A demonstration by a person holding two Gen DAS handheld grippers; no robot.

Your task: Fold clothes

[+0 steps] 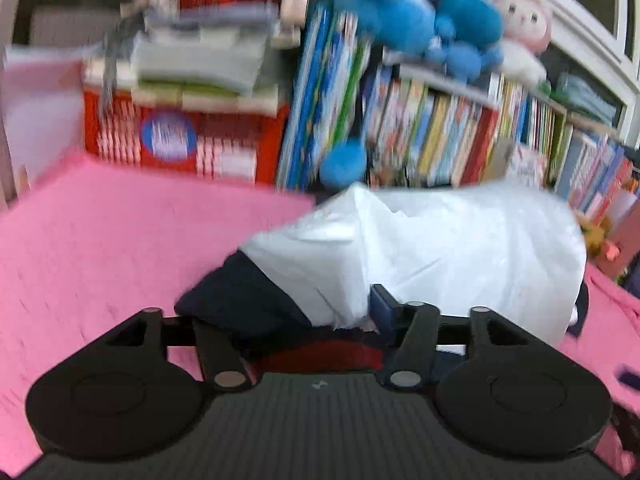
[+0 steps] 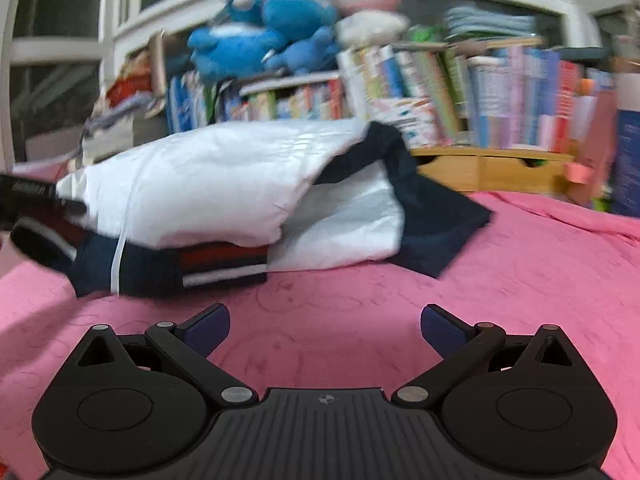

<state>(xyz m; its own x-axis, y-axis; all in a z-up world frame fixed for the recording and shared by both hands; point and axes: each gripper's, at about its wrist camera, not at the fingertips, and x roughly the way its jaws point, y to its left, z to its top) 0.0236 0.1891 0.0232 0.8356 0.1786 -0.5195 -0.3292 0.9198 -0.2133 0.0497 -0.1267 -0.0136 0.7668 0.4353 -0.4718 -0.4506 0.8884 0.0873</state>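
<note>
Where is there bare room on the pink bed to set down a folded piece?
Bare pink sheet lies right of the white garment, and in front of it at the right gripper. It's crowded at the bookshelf behind.

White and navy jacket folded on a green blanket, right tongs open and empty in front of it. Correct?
One thing is off: the blanket is pink, not green, as the right wrist view shows. The rest holds: the white and navy jacket lies folded on it, and the right tongs stand open and empty in front of it.
</note>
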